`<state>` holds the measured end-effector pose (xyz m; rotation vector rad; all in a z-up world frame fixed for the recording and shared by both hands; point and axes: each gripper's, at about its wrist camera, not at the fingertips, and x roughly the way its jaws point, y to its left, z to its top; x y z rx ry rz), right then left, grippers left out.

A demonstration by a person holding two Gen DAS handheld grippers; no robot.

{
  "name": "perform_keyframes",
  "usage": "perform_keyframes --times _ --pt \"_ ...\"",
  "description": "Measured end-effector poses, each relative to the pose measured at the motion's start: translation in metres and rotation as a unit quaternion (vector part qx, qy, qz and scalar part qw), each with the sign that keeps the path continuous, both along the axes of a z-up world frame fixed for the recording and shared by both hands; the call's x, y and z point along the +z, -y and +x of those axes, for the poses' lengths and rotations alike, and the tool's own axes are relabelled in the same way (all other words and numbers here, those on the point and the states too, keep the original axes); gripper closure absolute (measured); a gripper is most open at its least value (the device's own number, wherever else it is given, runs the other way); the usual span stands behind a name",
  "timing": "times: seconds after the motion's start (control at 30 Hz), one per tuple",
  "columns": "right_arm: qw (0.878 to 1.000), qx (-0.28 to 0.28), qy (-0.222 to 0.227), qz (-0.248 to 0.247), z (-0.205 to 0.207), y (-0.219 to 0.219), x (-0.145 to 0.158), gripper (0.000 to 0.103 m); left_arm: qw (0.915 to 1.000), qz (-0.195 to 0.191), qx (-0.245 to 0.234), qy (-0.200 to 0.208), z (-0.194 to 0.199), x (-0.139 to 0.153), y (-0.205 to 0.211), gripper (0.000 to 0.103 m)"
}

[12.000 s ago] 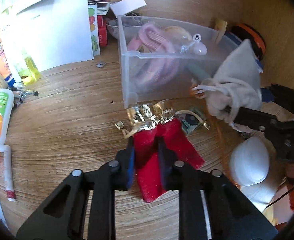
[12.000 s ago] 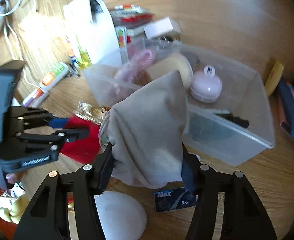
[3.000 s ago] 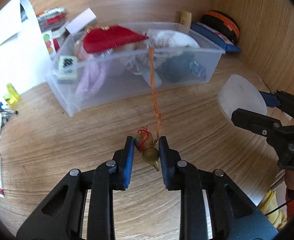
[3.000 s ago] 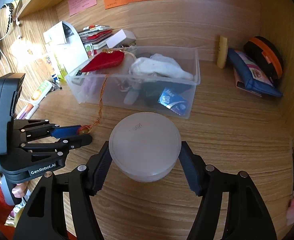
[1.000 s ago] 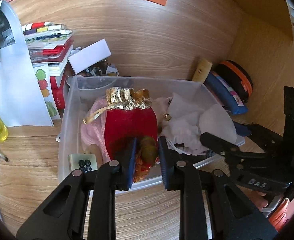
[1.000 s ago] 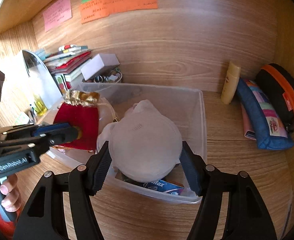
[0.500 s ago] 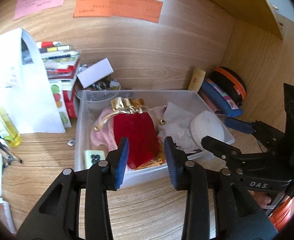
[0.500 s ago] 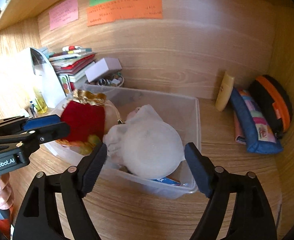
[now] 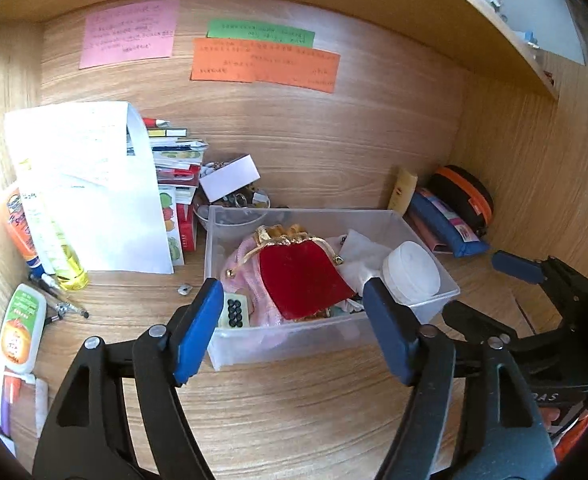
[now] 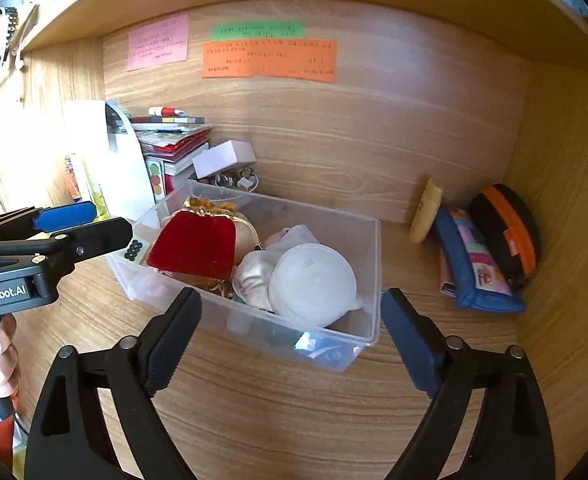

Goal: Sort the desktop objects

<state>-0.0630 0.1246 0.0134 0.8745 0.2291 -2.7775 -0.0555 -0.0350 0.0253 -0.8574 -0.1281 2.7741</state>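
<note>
A clear plastic bin (image 9: 425,312) (image 10: 371,280) stands on the wooden desk and holds a red velvet pouch (image 9: 301,276) (image 10: 198,246) with a gold top, a round white container (image 9: 411,272) (image 10: 311,284), a white cloth bag (image 10: 254,272) and pink items. My left gripper (image 9: 294,332) hangs in front of the bin, its jaws opening, nothing between them. My right gripper (image 10: 290,332) is also drawn back from the bin with jaws opening wide and empty. Each gripper shows in the other's view, the left gripper (image 10: 82,224) at the left, the right gripper (image 9: 513,280) at the right.
White paper sheets (image 9: 90,184), stacked books (image 9: 174,160) and a white box (image 9: 230,178) stand left of the bin. Tubes and pens (image 9: 22,320) lie at the far left. A blue pouch (image 10: 473,268), an orange-black case (image 10: 509,232) and a yellow tube (image 10: 425,210) sit at the back right.
Both grippers let go: the left released the gold trinket beside the red pouch, the right released the round white container into the bin. Both jaws widened and both pulled back and up.
</note>
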Motion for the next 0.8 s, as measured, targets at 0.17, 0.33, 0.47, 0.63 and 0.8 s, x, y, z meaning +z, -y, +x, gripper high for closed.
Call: perform_keyframes --times 0.17,0.33,0.47,0.63,0.8 --pt "1.0 0.002 -0.015 0.012 0.013 0.003 0.004 0.002 0.9998 -0.012 0.013 -0.008 0.011 -0.003 0.001 0.017" --pt "1.0 0.004 -0.012 0.007 0.02 0.001 0.003 0.001 0.9994 -0.027 0.019 -0.013 0.018 -0.007 -0.001 0.009" --pt "1.0 -0.002 -0.008 0.003 0.022 -0.002 0.0 0.001 0.9991 -0.039 0.014 -0.01 0.019 -0.01 -0.004 0.009" --pt "1.0 -0.009 0.003 -0.003 0.02 -0.006 -0.004 0.001 0.9992 -0.039 0.013 0.002 0.016 -0.015 -0.006 0.009" --pt "1.0 -0.014 0.011 -0.009 0.018 -0.008 -0.007 0.001 0.9993 -0.032 0.013 0.01 0.013 -0.019 -0.004 0.009"
